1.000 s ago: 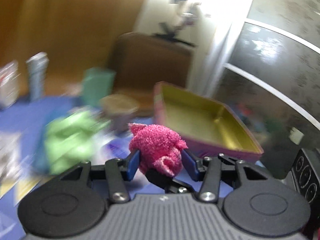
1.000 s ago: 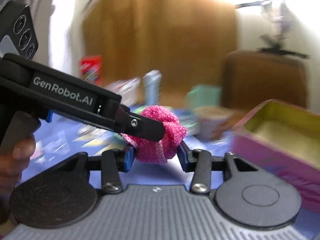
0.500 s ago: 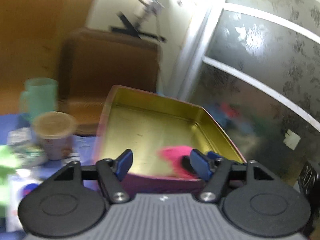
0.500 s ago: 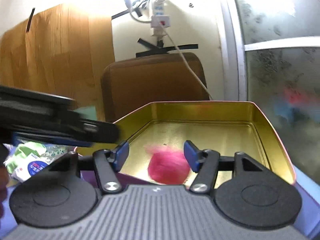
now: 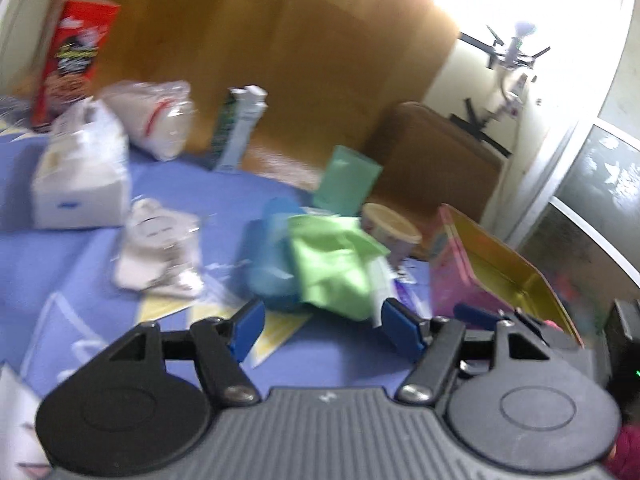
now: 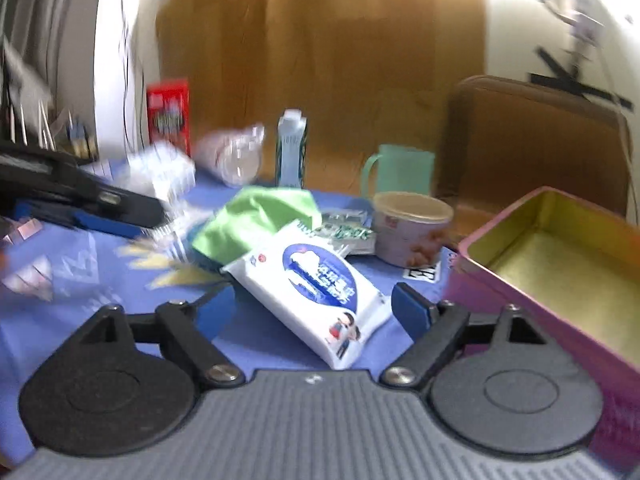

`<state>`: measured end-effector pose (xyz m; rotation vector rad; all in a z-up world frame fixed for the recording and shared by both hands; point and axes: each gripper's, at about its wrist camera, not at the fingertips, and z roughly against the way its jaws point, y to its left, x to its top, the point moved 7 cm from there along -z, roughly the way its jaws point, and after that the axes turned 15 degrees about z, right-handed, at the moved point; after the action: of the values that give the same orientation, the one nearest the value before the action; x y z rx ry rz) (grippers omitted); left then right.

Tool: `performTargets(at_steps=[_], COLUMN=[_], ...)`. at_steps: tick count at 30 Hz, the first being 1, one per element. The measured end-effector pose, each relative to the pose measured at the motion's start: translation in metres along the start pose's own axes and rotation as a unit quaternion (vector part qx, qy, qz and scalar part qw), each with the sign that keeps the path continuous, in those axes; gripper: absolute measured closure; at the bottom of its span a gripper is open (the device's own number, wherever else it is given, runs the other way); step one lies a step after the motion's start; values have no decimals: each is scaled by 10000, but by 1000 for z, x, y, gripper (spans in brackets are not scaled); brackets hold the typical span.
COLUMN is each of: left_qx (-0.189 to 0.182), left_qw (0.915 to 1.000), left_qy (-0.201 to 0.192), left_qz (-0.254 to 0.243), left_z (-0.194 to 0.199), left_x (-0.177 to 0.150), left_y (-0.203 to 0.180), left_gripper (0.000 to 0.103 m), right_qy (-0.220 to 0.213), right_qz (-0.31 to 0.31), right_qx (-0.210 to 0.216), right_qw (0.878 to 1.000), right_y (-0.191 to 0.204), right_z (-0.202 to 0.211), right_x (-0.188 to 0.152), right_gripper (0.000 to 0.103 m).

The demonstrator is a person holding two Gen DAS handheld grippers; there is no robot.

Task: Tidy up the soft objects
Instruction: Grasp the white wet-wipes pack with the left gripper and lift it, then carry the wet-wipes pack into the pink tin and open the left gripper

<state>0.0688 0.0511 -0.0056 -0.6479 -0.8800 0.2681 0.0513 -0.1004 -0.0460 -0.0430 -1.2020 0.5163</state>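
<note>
1 green cloth, 1 wipes pack, 1 cup lie left of 1 tin. Right gripper, opening and empty, frames the pack; left gripper half-open, empty.

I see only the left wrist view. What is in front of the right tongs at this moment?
Observer: A white pack of wipes lies between the fingers of the right tongs. The jaws are opening and grip nothing.
Operator: Is something inside the tin?
Observer: The part of the floor of the tin that shows is bare. Its near corner is hidden.
Operator: Has the green cup a handle?
Observer: Yes, the green cup has a handle on its left side.
</note>
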Motion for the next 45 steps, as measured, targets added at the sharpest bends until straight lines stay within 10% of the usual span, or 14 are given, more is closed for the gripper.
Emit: performTargets(at_steps=[3, 6, 11, 14, 19, 25, 35, 45], left_qx=[0, -110, -475, -708, -740, -509, -219, -919], left_qw=[9999, 9998, 9983, 9963, 9948, 9933, 9918, 9798], left_qy=[39, 106, 313, 487, 700, 1041, 1041, 589], left_qz=[118, 134, 99, 79, 38, 13, -703, -1676], left_z=[3, 8, 9, 9, 8, 2, -13, -30], left_x=[-2, -4, -10, -14, -21, -38, -58, -28], left_y=[12, 13, 2, -4, -3, 0, -33, -141], left_gripper=[37, 35, 26, 23, 23, 25, 39, 40], right_qy=[402, 650, 461, 401, 259, 453, 195, -610], right_qz=[444, 342, 575, 1130, 1027, 425, 14, -248], right_qx=[-112, -70, -123, 89, 634, 690, 1000, -253], right_qw=[9981, 9973, 9972, 9928, 9924, 9957, 9948, 9975], right_y=[2, 4, 23, 59, 82, 61, 67, 2], right_z=[-29, -31, 5, 20, 36, 21, 15, 44], right_x=[-2, -16, -14, -13, -13, -19, -23, -6], right_gripper=[20, 55, 79, 74, 33, 22, 47, 47])
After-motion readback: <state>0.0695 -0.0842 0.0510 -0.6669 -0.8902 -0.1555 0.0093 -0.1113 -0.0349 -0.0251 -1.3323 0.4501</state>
